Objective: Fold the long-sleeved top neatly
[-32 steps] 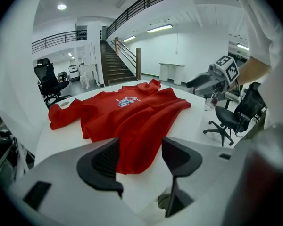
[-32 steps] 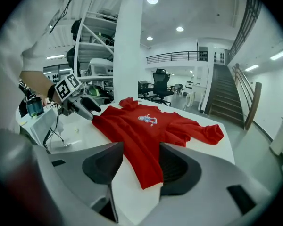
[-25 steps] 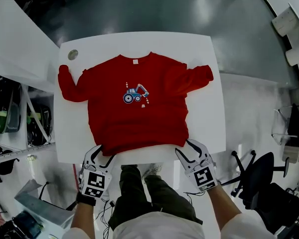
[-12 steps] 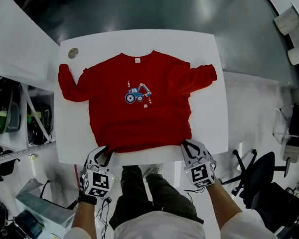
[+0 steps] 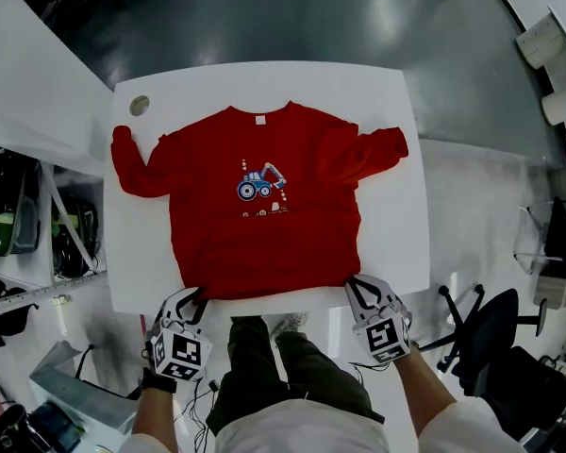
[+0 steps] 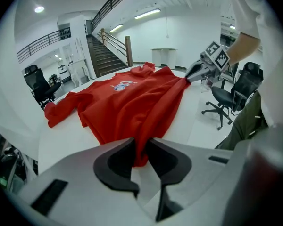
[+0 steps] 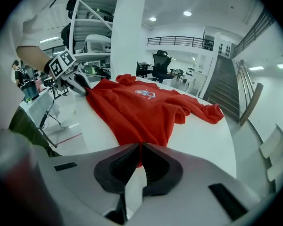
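On the white counter [image 5: 387, 111] the red top [image 5: 255, 225] lay flat, nothing folded yet. The left gripper [image 5: 193, 296] and right gripper [image 5: 358, 286] had just closed, pinching its hem corners.

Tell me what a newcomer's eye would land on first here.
The red long-sleeved top lies spread flat, front up, across the white table, a blue digger print on its chest. At the near edge the left gripper and right gripper have just closed their jaws on its two hem corners.

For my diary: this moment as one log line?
left tool: jaws just closed on hem of red top | right tool: jaws just closed on hem
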The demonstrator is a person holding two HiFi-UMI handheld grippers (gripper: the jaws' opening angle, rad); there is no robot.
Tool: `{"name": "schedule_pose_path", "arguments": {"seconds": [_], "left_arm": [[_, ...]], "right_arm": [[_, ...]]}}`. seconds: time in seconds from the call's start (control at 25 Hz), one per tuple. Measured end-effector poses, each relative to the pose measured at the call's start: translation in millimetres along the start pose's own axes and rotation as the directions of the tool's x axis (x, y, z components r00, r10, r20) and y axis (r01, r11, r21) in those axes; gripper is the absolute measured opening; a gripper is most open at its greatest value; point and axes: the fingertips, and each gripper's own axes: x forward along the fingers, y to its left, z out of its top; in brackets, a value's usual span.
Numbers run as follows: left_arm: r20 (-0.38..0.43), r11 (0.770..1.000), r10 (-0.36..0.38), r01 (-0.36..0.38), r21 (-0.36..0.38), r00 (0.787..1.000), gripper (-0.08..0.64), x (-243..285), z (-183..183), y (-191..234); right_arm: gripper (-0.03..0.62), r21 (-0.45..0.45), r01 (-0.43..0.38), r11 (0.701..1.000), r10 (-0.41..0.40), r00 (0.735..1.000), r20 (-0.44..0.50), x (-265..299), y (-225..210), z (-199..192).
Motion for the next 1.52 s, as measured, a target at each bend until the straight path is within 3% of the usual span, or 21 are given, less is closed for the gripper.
{"name": "schedule_pose_path", "arguments": {"seconds": [0.2, 1.2, 1.36, 1.52], "left_arm": [[-0.021, 0.999, -0.020, 0.020, 0.028, 1.000, 0.087, -7, -10, -9], [-0.052, 0.996, -0.083, 0.084, 0.006, 0.995, 0.098, -24, -33, -31], [-0.064, 0.991, -0.134, 0.136, 0.023, 0.989, 0.166, -33, -27, -30], [-0.031, 0.992, -0.127, 0.128, 0.021, 0.991, 0.178, -46, -9, -3]], "right_arm": [[0.026, 0.011, -0.014, 1.000, 0.015, 1.000, -0.011, -9, 10, -5], [0.026, 0.059, -0.056, 0.997, 0.059, 0.996, -0.059, -25, 44, -29], [0.092, 0.123, -0.076, 0.990, 0.078, 0.997, -0.014, -32, 37, -18], [0.117, 0.141, -0.050, 0.989, 0.048, 0.999, 0.020, -41, 18, -1]]}}
